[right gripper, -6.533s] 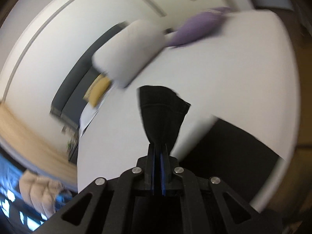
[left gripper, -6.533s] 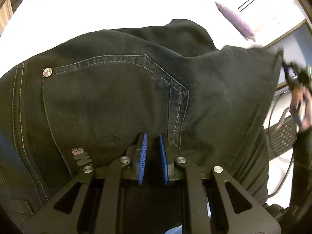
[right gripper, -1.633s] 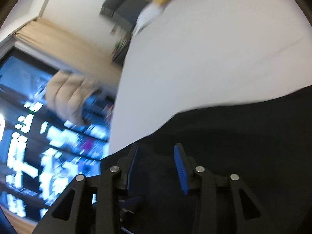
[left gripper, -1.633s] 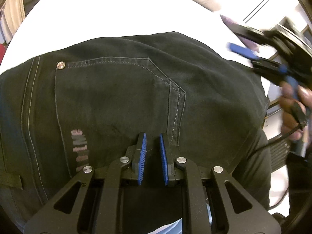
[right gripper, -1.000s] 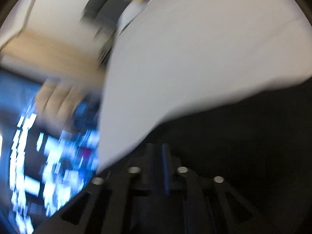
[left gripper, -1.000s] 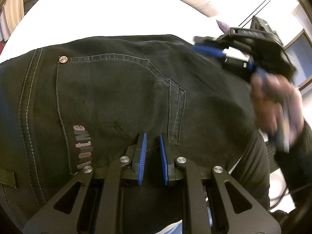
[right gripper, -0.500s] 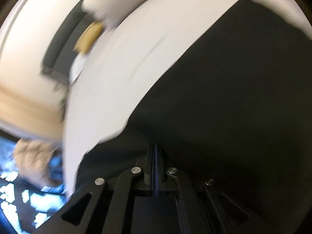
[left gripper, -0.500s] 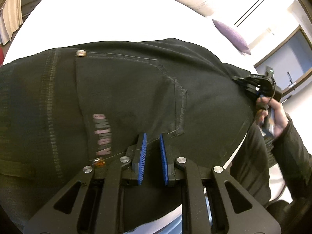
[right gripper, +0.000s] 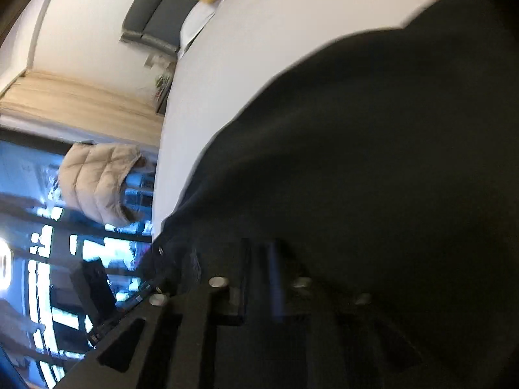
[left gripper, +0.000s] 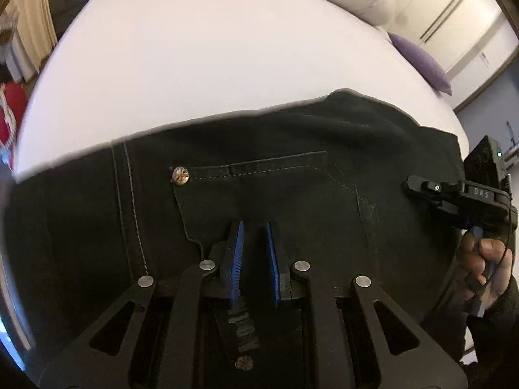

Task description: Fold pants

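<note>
Black denim pants (left gripper: 292,175) spread on the white bed (left gripper: 211,55) — both grippers at the fabric

The left gripper (left gripper: 253,256) has its blue pads nearly together, pinching a fold of denim by the back pocket. The right gripper (left gripper: 418,186) is clenched on the pants' right edge — its own view is blurry and mostly dark cloth.

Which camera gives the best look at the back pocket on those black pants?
The left wrist view: the back pocket, its stitching and metal rivet sit sharp and central. The right wrist view shows only blurred dark pants, with no pocket detail.
</note>
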Tool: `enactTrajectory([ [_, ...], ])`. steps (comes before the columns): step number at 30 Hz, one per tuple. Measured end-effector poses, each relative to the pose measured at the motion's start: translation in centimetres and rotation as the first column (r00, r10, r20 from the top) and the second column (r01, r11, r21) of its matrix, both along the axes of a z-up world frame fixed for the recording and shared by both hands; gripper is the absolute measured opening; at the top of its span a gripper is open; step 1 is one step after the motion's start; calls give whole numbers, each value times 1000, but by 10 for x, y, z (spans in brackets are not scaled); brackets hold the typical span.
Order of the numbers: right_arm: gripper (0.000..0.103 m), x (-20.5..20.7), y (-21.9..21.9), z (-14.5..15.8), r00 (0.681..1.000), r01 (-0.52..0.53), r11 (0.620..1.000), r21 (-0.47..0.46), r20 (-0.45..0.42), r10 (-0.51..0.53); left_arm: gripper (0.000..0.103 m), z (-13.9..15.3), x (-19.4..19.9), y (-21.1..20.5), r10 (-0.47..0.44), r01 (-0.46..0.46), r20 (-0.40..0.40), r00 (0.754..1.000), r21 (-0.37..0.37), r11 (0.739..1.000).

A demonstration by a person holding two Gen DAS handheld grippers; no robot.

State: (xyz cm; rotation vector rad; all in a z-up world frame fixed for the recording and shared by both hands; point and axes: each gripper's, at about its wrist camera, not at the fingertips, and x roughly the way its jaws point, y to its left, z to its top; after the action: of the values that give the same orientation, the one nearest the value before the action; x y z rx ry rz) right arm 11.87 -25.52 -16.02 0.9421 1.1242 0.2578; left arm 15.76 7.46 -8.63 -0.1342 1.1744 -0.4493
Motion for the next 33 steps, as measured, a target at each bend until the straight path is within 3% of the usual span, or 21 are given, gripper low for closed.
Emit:
enactTrajectory([
  [3,0,-13,-59,-4,987,160,987,16,-9,-160,14,0,-1,23,32,-35,-28,999,-98,995],
  [5,0,-25,-104,1,958,286,958,-27,8,-286,14,1,-2,26,24,-27,-26,999,-93,995],
  [7,0,-40,-154,8,900,436,894,-99,27,-436,14,2,-1,27,19,-20,-26,999,-70,997],
  [8,0,-51,-182,10,851,524,843,-120,28,-525,14,2,-1,22,18,-19,-25,1000,-54,998],
  [11,2,-69,-222,27,754,647,736,-200,23,-657,14,20,-8,5,31,-30,-6,1000,26,999],
  [12,7,-71,-223,35,749,652,726,-220,32,-662,14,26,-9,-4,28,-28,3,1000,38,999],
  [13,15,-72,-218,43,757,645,732,-219,54,-651,14,33,-10,-8,17,-18,17,1000,33,999],
  [14,17,-66,-206,51,790,611,768,-192,77,-609,14,40,-11,-12,9,-9,28,1000,19,1000],
  [17,22,-26,-121,60,931,357,934,-35,99,-352,14,47,-6,-32,-18,18,45,999,4,1000],
  [20,26,15,-28,53,987,100,991,93,116,-111,14,35,7,-52,-33,32,29,999,22,999],
  [23,34,66,58,27,999,-40,991,126,40,35,14,13,11,-50,-25,27,-31,999,39,999],
  [24,34,73,61,18,999,-36,993,112,-1,36,14,9,10,-45,-14,15,-31,999,12,1000],
  [25,25,81,59,9,999,-17,994,112,-26,20,14,8,9,-42,-9,8,-33,999,-7,1000],
  [26,11,90,44,4,999,9,991,136,-32,-5,14,7,9,-39,-7,7,-37,999,-17,1000],
  [28,0,89,20,3,997,75,990,117,-37,-71,14,9,5,-28,-9,8,-36,999,-26,1000],
  [31,0,48,-50,-1,962,271,958,97,-21,-271,14,10,2,-26,-12,12,-24,1000,-3,1000],
  [33,0,27,-88,-4,913,407,912,49,-6,-407,14,10,0,-29,-16,16,-14,1000,13,1000],
])
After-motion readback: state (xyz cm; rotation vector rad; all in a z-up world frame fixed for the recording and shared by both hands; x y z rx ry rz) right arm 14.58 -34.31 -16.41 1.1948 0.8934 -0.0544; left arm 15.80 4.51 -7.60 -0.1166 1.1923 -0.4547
